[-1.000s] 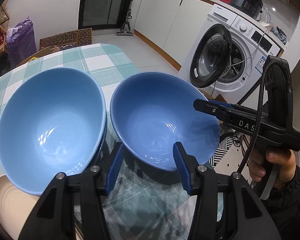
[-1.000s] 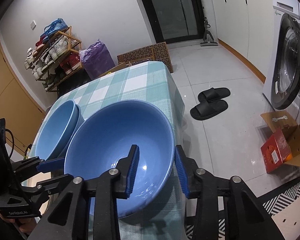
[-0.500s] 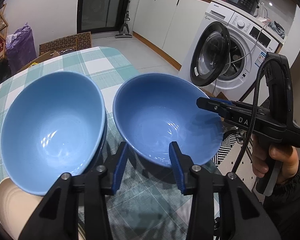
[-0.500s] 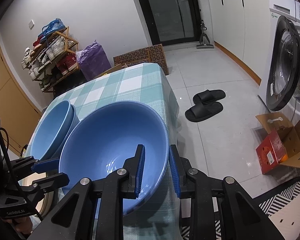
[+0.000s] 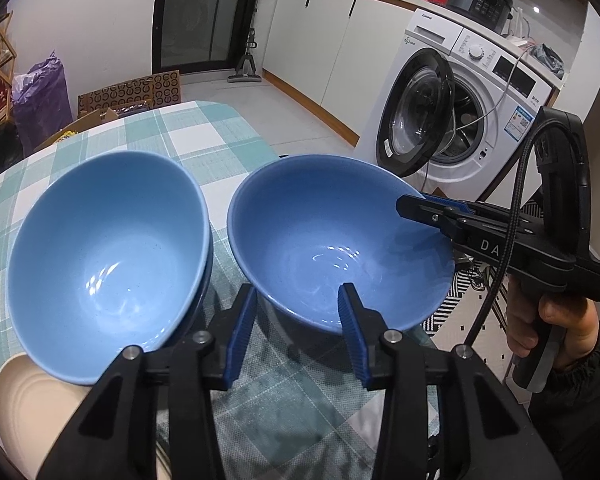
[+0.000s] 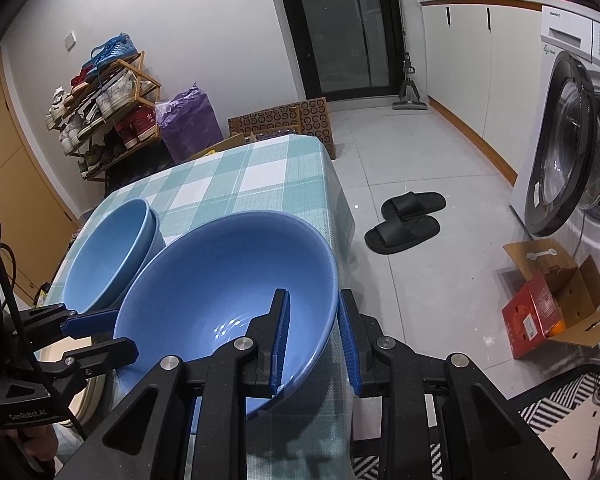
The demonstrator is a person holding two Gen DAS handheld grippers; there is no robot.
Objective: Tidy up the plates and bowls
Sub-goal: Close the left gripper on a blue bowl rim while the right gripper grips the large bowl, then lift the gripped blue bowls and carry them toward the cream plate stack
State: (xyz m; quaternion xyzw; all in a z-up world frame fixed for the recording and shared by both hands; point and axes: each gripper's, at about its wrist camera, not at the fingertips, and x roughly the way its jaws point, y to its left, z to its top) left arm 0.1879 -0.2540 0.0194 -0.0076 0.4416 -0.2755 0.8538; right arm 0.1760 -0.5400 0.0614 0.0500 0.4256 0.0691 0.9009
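Worked in a tiled laundry room, with a washing machine (image 5: 480, 92) well beyond the left claw (image 5: 296, 328) and to its right, door swung open. Below both claws, a table (image 5: 204, 136) under a green checked cloth. Ahead and to the left of the left claw, a stack of blue bowls (image 5: 100, 248), one nested in another, tipped a little toward the camera. Straight ahead of the same claw, a single blue bowl (image 5: 332, 240), just beside the stack but apart from it, near the right edge of the table. Down at the left of the left claw, partly under the stack, a cream plate (image 5: 32, 400).

Had just been closing, both pairs of jaws. Right claw (image 6: 314, 336), carried by a hand (image 5: 548, 324): narrowed onto the rim of the single blue bowl, one pad inside the wall and one outside, apparently pressing, so judged as a hold on that bowl. Left claw: narrowed too but left partly open, holding nothing; near edge of the single blue bowl just ahead of its tips, contact not possible to tell.

Meaning for the task, as a judgement only: grasp step finished, lifting step next. Probably to be carried leftward over the stack of blue bowls and nested into it. Not possible to tell whether resting on the cloth or already raised. Care needed with a rim grip on one side only: glazed, smooth wall, likely to pivot or slip between the pads.
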